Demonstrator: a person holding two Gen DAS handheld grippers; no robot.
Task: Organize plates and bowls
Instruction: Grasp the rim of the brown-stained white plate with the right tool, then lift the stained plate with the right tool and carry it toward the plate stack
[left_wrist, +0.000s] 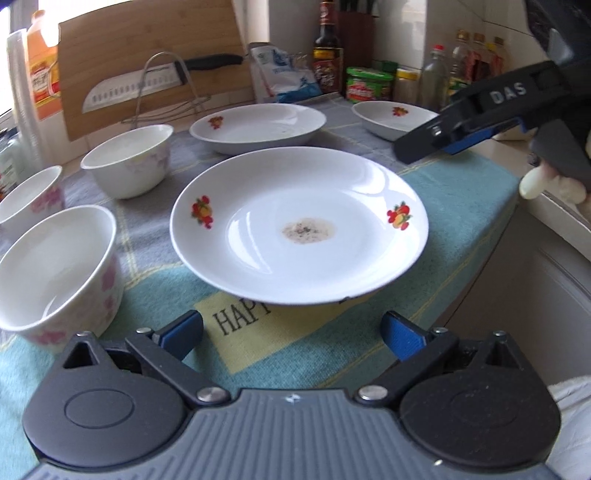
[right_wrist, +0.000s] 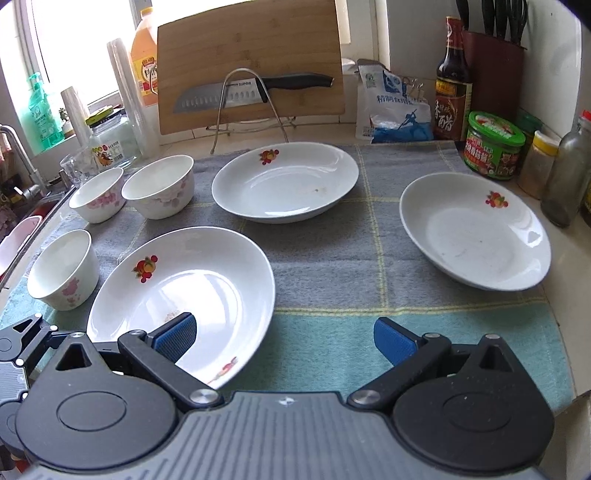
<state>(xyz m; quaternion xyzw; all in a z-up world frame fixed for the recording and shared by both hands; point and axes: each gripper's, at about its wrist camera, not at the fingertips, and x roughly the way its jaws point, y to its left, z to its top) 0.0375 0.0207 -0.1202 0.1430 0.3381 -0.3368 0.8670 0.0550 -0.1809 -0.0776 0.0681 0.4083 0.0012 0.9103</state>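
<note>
We count three white plates on the cloth (right_wrist: 332, 258): a near plate (right_wrist: 184, 291), a back plate (right_wrist: 284, 184) and a right plate (right_wrist: 476, 229). Three bowls (right_wrist: 159, 186) sit on the left. Our left tongs (left_wrist: 291, 334) and right tongs (right_wrist: 284, 338) are both wide and hold nothing.

Nearest bowl (left_wrist: 55, 273) cut by frame edge

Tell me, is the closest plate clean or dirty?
Dirty. The closest plate has a brownish speckled stain in its middle.
</note>
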